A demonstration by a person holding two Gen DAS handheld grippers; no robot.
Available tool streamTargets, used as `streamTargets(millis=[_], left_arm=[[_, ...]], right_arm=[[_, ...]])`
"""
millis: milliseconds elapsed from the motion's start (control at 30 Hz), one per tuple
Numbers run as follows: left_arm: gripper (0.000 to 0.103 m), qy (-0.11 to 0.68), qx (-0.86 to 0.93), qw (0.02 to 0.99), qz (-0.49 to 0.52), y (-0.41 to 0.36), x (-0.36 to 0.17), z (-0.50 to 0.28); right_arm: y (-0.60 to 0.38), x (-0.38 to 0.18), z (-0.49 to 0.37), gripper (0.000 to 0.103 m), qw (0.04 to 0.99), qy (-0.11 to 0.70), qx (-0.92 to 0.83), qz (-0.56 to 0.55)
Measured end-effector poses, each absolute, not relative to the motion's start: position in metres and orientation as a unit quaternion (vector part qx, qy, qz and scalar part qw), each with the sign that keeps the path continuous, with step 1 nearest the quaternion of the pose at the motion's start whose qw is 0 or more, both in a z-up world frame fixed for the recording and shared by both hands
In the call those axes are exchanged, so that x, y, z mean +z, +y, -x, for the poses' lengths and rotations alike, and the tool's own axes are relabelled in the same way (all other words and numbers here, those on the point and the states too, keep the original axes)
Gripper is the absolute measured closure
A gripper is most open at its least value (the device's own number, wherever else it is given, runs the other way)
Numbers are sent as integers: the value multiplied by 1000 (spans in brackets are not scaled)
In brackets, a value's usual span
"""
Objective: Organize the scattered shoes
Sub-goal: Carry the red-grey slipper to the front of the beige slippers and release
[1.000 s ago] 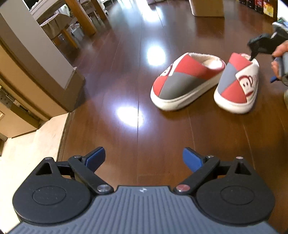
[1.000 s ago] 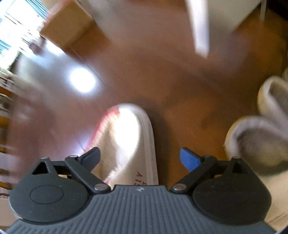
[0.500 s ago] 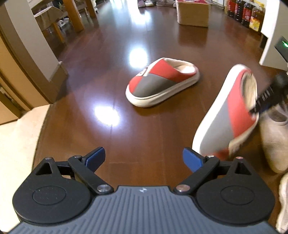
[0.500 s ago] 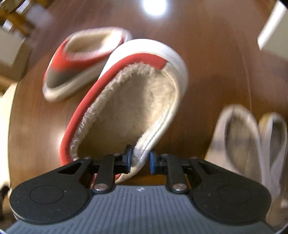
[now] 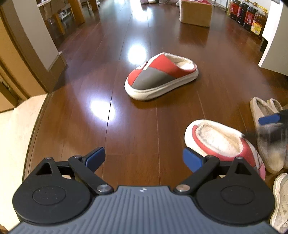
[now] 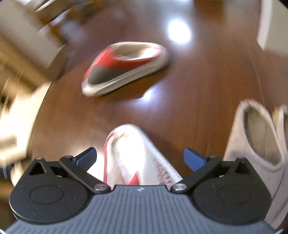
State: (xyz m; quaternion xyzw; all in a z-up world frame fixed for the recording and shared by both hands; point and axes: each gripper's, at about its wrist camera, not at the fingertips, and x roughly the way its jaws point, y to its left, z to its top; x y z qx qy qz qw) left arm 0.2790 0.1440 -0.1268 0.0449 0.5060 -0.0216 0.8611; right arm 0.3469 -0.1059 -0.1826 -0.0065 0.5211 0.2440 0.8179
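One red and grey slipper [image 5: 160, 76] with a white sole lies alone on the dark wood floor, ahead of my left gripper [image 5: 144, 157], which is open and empty. Its mate [image 5: 221, 142] rests on the floor at the right, beside beige slippers [image 5: 266, 129]. My right gripper [image 6: 140, 158] is open just above that mate [image 6: 129, 154], jaws wide on either side of it, not touching. The right gripper also shows blurred at the right edge of the left wrist view [image 5: 270, 126]. The far slipper [image 6: 124, 66] is blurred in the right wrist view.
Beige slippers [image 6: 259, 133] and a white sneaker [image 5: 280, 199] line the right side. A cardboard box [image 5: 195, 12] and bottles [image 5: 246, 16] stand at the back. A wall corner [image 5: 36, 43] is at the left, a pale tiled step [image 5: 12, 144] at near left, a white cabinet [image 5: 275, 36] at right.
My right gripper carried the second slipper over beside the beige slippers, set it on the floor and opened. My left gripper stayed open and shifted its view slightly.
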Motion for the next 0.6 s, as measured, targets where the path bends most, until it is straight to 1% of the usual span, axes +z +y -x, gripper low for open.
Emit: streamTargets(millis=[67, 167, 233, 267, 300, 367, 500, 533, 600], left_arm=[[8, 511, -20, 858, -43, 145, -129, -277], [8, 515, -20, 856, -43, 145, -131, -272], [8, 518, -19, 854, -41, 145, -133, -271], [8, 521, -20, 853, -40, 144, -135, -270], [8, 524, -20, 851, -38, 144, -136, -270], [8, 528, -22, 848, -36, 143, -139, -269], [8, 531, -30, 846, -33, 140, -142, -262], [8, 532, -32, 845, -33, 138, -142, -261], [8, 536, -37, 843, -33, 134, -144, -259]], right_arm=[[-79, -195, -327, 1, 802, 508, 292, 113], [-56, -223, -308, 0, 784, 486, 308, 234], [-54, -238, -306, 5, 783, 477, 295, 268], [-59, -250, -313, 4, 782, 503, 274, 246], [-71, -256, -317, 5, 800, 517, 247, 176], [-74, -257, -313, 10, 812, 516, 221, 157], [-88, -252, -276, 12, 827, 549, 78, 93], [-88, -251, -273, 12, 826, 552, 71, 89], [-100, -244, -243, 12, 825, 562, 28, 56]])
